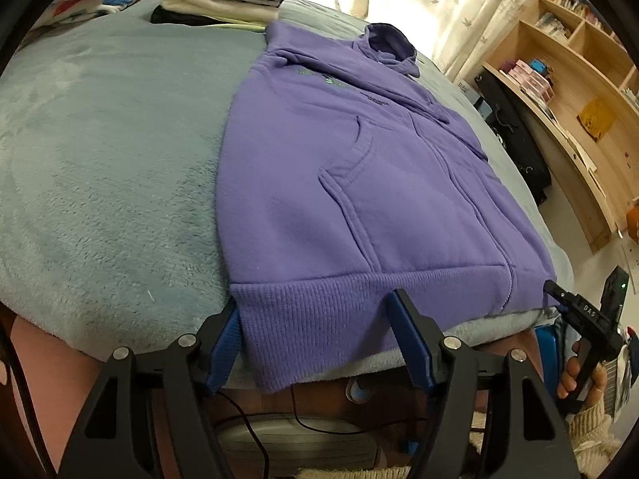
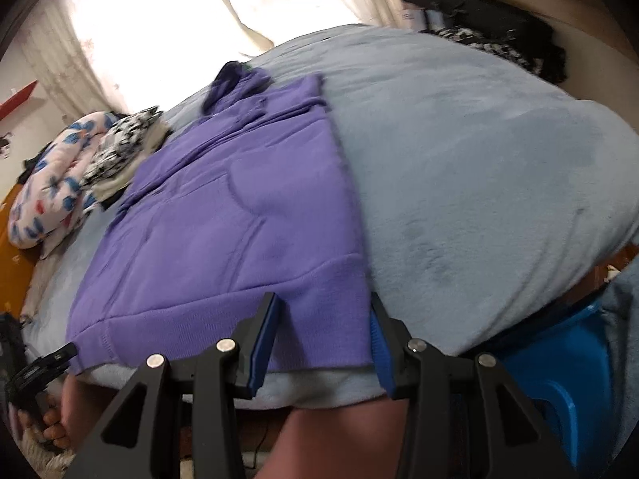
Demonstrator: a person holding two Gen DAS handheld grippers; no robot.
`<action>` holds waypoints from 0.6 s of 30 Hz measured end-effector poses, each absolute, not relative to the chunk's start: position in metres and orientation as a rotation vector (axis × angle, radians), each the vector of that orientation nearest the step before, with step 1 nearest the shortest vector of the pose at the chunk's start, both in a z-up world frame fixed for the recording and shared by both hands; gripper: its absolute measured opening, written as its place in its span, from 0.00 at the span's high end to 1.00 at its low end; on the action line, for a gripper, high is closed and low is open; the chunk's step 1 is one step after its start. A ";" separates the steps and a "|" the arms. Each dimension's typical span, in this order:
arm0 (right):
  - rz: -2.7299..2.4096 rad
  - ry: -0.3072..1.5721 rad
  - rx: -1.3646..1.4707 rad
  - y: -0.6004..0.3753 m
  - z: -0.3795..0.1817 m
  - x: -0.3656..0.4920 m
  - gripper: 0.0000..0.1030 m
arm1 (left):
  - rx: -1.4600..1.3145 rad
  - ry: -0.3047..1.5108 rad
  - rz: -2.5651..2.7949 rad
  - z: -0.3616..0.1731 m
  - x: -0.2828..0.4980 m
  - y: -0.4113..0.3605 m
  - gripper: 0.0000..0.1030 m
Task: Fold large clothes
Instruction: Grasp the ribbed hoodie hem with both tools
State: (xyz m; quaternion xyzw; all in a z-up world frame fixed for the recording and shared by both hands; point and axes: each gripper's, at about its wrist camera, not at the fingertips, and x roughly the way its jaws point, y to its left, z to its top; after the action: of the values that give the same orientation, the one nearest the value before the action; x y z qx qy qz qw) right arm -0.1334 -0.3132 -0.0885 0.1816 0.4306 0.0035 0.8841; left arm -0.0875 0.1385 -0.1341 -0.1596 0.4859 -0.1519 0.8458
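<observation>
You are looking at a purple hoodie (image 1: pixel 359 183) lying flat on the grey-blue fleece blanket (image 1: pixel 100 159) of the bed, sleeves already folded in over the body, hood toward the far edge and ribbed hem (image 1: pixel 339 319) reaching the near edge, where it is hanging slightly over. The left gripper (image 1: pixel 315 335) is straddling the hem's left corner with its jaws standing wide, pads not pressing; the right gripper (image 2: pixel 323 331) is straddling the right corner with a narrower gap, cloth between the blue pads but apparently not yet pinched. You are dealing with thick, soft, limp fleece: moderately heavy, drooping when lifted, not slippery, not fragile. The hem's corners, where the ribbing is giving firm bulk, are probably the best places to take hold, gathering all layers together. The right wrist view is blurring with motion, so pad contact there is hard to judge. The folded sleeves' ends, the chest print and the hem's underside are lying hidden or illegible.
</observation>
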 end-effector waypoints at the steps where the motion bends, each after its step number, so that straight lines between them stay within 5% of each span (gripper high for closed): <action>1: 0.030 0.899 0.380 -0.311 -0.088 -0.133 0.74 | -0.336 1.025 -0.325 -0.134 -0.087 0.138 0.34; 2: 0.056 0.905 0.385 -0.307 -0.089 -0.131 0.82 | -0.343 1.024 -0.335 -0.133 -0.088 0.137 0.34; 7: 0.070 0.921 0.354 -0.296 -0.091 -0.128 0.82 | -0.388 1.024 -0.343 -0.134 -0.089 0.145 0.41; 9: 0.069 0.921 0.352 -0.296 -0.091 -0.128 0.83 | -0.422 1.029 -0.363 -0.134 -0.091 0.150 0.58; 15: 0.066 0.912 0.347 -0.293 -0.089 -0.126 0.88 | -0.535 1.045 -0.418 -0.134 -0.085 0.153 0.90; 18: 0.068 0.903 0.355 -0.293 -0.084 -0.126 0.89 | -0.579 1.023 -0.455 -0.126 -0.082 0.152 0.91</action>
State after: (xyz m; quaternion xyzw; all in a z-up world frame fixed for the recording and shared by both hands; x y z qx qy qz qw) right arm -0.1262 -0.2930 -0.0837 0.1705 0.4341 0.0325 0.8840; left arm -0.0825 0.1518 -0.1263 -0.2705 0.4785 -0.2126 0.8079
